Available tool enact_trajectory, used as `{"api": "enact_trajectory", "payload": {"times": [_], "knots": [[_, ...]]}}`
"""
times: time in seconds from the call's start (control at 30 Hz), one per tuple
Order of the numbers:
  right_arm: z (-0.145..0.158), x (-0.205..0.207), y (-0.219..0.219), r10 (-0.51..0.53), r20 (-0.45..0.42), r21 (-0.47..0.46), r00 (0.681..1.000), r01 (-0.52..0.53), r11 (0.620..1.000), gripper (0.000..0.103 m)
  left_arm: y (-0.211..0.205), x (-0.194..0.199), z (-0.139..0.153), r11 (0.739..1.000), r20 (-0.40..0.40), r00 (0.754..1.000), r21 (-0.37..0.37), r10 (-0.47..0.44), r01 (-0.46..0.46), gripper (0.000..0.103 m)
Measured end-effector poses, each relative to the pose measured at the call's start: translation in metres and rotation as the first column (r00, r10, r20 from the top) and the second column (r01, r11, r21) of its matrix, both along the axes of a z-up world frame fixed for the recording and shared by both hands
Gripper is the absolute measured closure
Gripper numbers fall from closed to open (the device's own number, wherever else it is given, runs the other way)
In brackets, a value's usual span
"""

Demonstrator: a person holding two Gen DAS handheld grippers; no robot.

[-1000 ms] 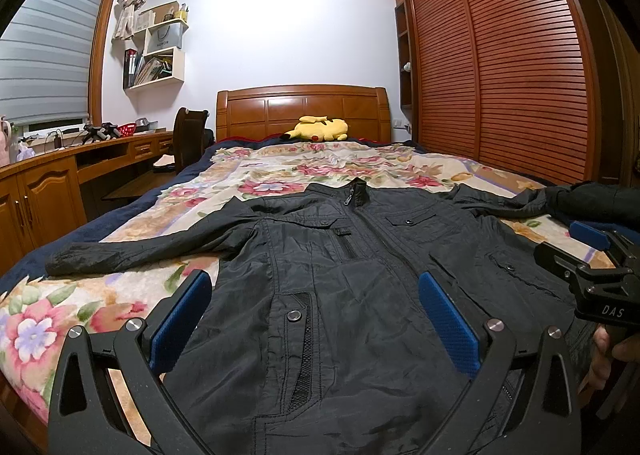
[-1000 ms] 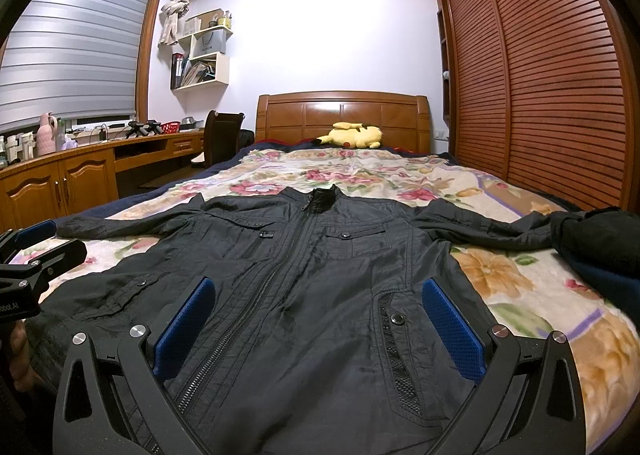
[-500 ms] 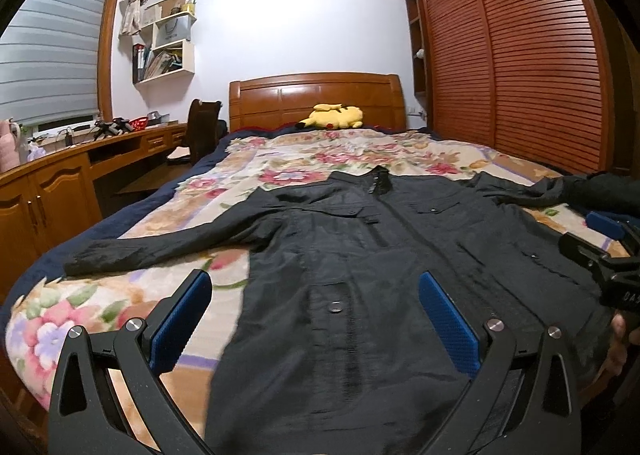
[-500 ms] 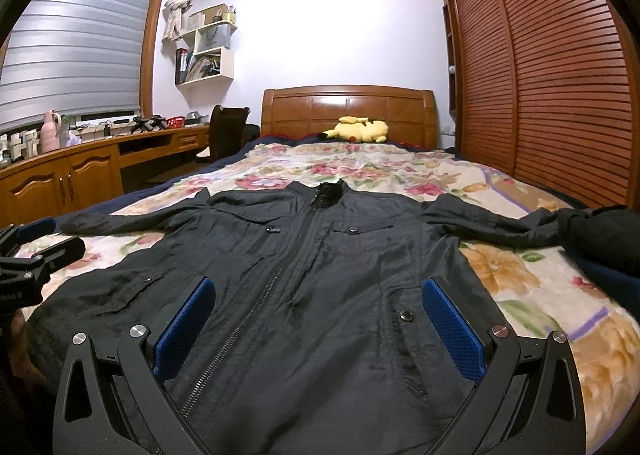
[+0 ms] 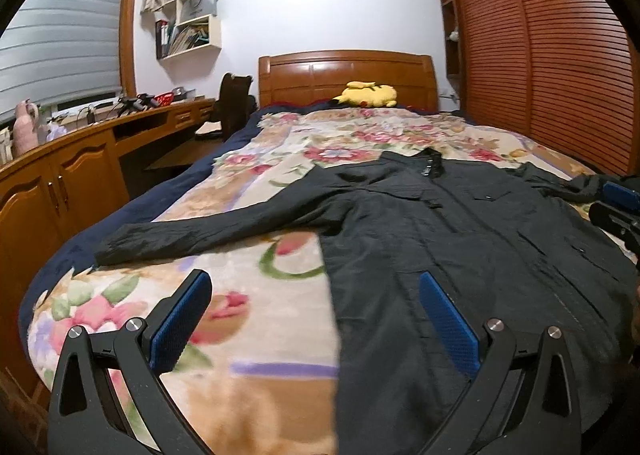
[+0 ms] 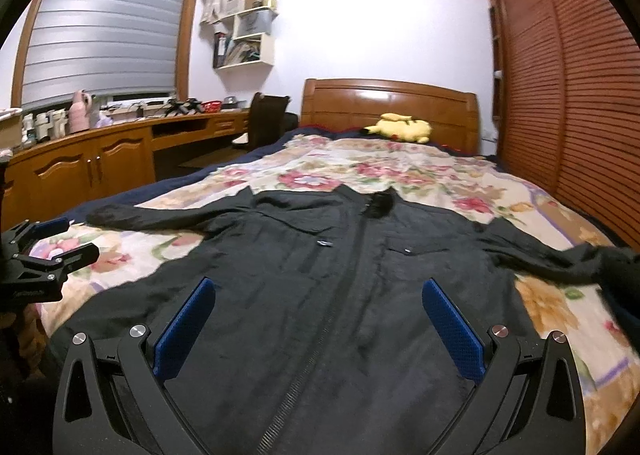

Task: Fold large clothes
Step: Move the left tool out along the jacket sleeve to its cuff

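A large black jacket [image 5: 452, 239] [image 6: 320, 287] lies front up and spread flat on the floral bedspread [image 5: 248, 287], collar toward the headboard. Its left sleeve [image 5: 208, 231] stretches out toward the bed's left edge; its right sleeve [image 6: 560, 259] runs to the right. My left gripper [image 5: 316, 311] is open above the jacket's left hem edge, holding nothing. My right gripper [image 6: 316, 319] is open above the lower front of the jacket near the zipper, also with nothing in it. Each gripper shows at the side of the other's view, the right one [image 5: 616, 211] and the left one [image 6: 44, 255].
A yellow plush toy [image 5: 368, 95] rests by the wooden headboard [image 5: 344, 75]. A wooden desk with cabinets [image 5: 68, 175] and a chair [image 5: 236, 103] line the left side. Slatted wardrobe doors [image 5: 560, 67] stand along the right. A dark bundle [image 6: 620, 275] lies at the bed's right edge.
Both grippers have swung to the left and risen; the left one now hangs over the jacket's left edge and bare bedspread. The jacket has not moved.
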State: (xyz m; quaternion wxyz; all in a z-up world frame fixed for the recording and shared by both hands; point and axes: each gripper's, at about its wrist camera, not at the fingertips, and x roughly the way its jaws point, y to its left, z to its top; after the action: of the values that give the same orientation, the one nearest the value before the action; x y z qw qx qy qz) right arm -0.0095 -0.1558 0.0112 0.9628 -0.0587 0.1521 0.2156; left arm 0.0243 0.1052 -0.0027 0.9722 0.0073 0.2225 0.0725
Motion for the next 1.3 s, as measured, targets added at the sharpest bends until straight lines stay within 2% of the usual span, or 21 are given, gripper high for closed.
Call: {"api": "enact_trajectory", "payload": {"times": [0.4,0.73,0.83,0.97,1.13,1.2,1.3], "knots": [[0.006,0.048,0.034,0.095,-0.033,-0.012,0.995,-0.096,0.995,0.0,0.071,0.023,0.001,0.997,-0.054,0.995,0.022,0.08,-0.079,0.0],[0.0,0.091,0.052,0.176,-0.111,-0.057,0.978,-0.183,0.982,0.0,0.121,0.044,-0.007,0.992,-0.119,0.987,0.069,0.112,-0.105,0.0],[-0.001,0.101,0.052,0.2,-0.131,-0.066,0.971,-0.21,0.976,0.0,0.138,0.049,-0.011,0.992,-0.139,0.984,0.065,0.112,-0.103,0.0],[-0.004,0.112,0.041,0.219,-0.155,-0.084,0.963,-0.234,0.969,0.0,0.168,0.059,-0.016,0.988,-0.164,0.975,0.048,0.152,-0.146,0.0],[-0.007,0.124,0.027,0.225,-0.183,-0.091,0.957,-0.245,0.965,0.0,0.203,0.074,-0.023,0.979,-0.201,0.959,0.066,0.202,-0.193,0.0],[-0.006,0.128,0.024,0.227,-0.187,-0.1,0.956,-0.249,0.963,0.0,0.221,0.081,-0.025,0.976,-0.224,0.95,0.047,0.217,-0.211,0.0],[-0.007,0.124,0.017,0.235,-0.189,-0.109,0.954,-0.258,0.96,0.0,0.244,0.09,-0.031,0.976,-0.272,0.941,-0.024,0.203,-0.218,0.0]]}}
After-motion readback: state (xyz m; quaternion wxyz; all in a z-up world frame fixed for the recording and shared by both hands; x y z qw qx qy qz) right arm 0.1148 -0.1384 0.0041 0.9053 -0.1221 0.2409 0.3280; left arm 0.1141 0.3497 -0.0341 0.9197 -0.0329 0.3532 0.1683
